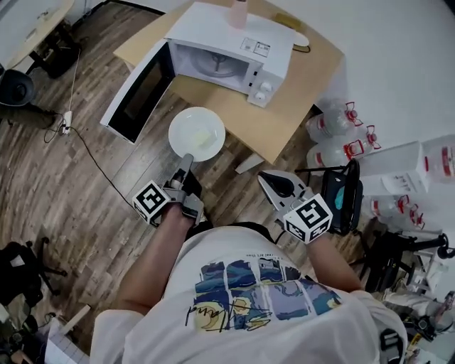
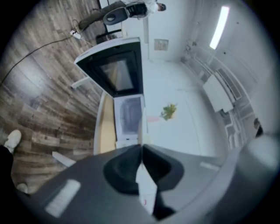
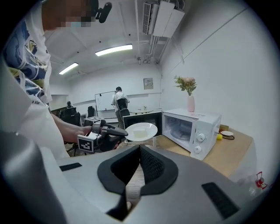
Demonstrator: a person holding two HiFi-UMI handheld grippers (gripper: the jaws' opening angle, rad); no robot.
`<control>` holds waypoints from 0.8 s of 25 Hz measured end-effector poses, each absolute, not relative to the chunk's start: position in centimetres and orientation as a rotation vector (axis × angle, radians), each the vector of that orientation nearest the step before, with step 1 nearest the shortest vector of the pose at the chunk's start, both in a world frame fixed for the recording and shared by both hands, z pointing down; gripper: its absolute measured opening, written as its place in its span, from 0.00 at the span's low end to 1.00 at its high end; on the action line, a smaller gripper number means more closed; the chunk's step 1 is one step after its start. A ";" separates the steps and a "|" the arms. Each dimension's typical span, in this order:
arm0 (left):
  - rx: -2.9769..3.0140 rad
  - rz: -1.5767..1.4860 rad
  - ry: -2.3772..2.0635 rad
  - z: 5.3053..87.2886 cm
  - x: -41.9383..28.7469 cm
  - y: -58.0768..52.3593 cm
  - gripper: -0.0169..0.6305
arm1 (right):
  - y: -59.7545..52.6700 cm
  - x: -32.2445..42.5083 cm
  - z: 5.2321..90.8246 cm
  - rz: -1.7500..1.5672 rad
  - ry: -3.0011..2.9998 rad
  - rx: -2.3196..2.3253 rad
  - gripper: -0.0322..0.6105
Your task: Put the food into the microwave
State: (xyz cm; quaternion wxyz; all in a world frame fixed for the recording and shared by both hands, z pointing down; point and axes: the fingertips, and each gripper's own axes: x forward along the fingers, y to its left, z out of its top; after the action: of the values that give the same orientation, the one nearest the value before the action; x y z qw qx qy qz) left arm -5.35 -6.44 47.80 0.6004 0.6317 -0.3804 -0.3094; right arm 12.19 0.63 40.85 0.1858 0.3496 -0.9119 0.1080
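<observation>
A white plate (image 1: 197,133) carries a pale piece of food (image 1: 203,135). My left gripper (image 1: 188,161) is shut on its near rim and holds it level in front of the table. In the left gripper view the rim (image 2: 146,189) shows edge-on between the closed jaws of the left gripper (image 2: 141,147). The white microwave (image 1: 231,51) stands on the table with its door (image 1: 136,92) swung open to the left; its cavity (image 3: 180,127) is bare. My right gripper (image 1: 265,176) is shut on nothing, to the right of the plate (image 3: 141,131); its jaws (image 3: 140,148) meet.
The microwave sits on a light wooden table (image 1: 242,114) with a pink vase (image 1: 238,13) on top. Water jugs (image 1: 334,124) and a black chair (image 1: 343,195) stand at the right. A cable (image 1: 92,149) runs over the wood floor. People stand far back (image 3: 119,101).
</observation>
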 end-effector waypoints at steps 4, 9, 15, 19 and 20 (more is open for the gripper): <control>1.478 -0.679 -0.860 48.7 -6.3 -10.9 0.05 | -1.9 9.6 41.2 0.310 -2.549 1.009 0.06; 1.465 -0.679 -0.874 49.8 -6.7 -16.5 0.05 | -4.7 9.3 41.7 0.342 -2.526 1.011 0.06; 1.450 -0.699 -0.920 51.5 -5.8 -23.5 0.05 | -9.8 10.6 42.3 0.362 -2.531 0.959 0.06; 1.427 -0.707 -0.962 52.9 -4.9 -27.8 0.05 | -13.7 12.2 41.7 0.347 -2.536 0.925 0.06; 1.423 -0.711 -0.971 53.2 -4.7 -29.0 0.05 | -14.7 12.6 41.6 0.341 -2.537 0.920 0.06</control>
State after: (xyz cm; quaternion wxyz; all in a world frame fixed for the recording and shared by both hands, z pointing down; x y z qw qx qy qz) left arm -4.74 -28.96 53.18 0.5963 0.6131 -0.4180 -0.3064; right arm 12.63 -14.69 41.61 0.2092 0.3308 -0.9120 0.1227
